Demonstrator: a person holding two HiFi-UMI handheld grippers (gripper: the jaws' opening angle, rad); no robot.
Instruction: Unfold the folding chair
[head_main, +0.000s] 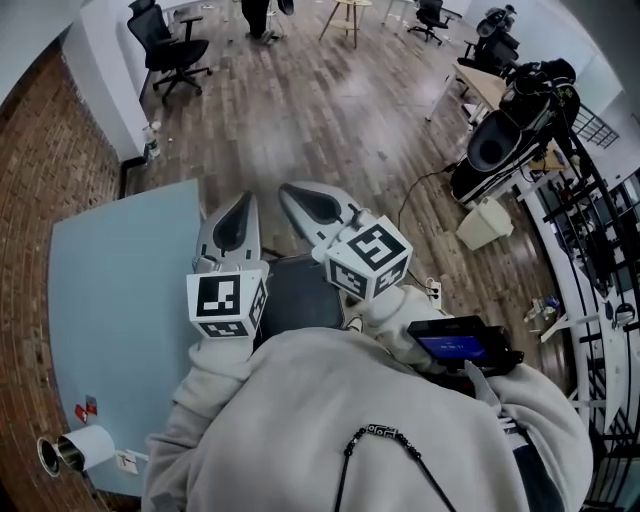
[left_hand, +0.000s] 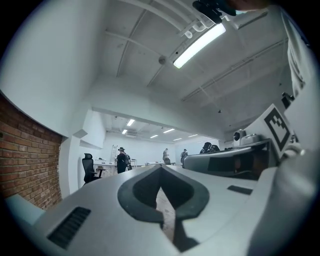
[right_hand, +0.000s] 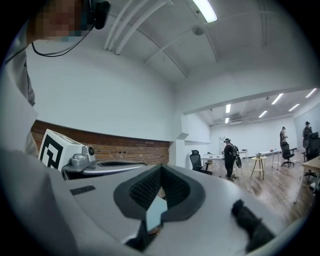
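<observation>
Dark slab (head_main: 298, 292) below left tool (head_main: 245, 202) and right tool (head_main: 292, 192): largely covered by both and by grey sleeves (head_main: 300, 420); kind not discernible. Table (head_main: 120, 290): near edge hidden under a sleeve. Person (head_main: 258, 18) at head view's top: cut off by frame edge. Distant figures (right_hand: 231, 157) in both gripper views: too small for detail.

In the head view, the left gripper (head_main: 243, 205) and the right gripper (head_main: 293, 195) sit side by side at the centre. A flat panel (head_main: 300, 295) lies just below them toward six o'clock. The bench (head_main: 120, 290) spreads at nine o'clock, with a roll (head_main: 75, 450) at its near corner at eight. An office chair (head_main: 170, 45) stands at eleven, a stool (head_main: 346, 15) at twelve, stacked equipment (head_main: 510, 125) at two, and a bin (head_main: 485, 222) beside it at three.
</observation>
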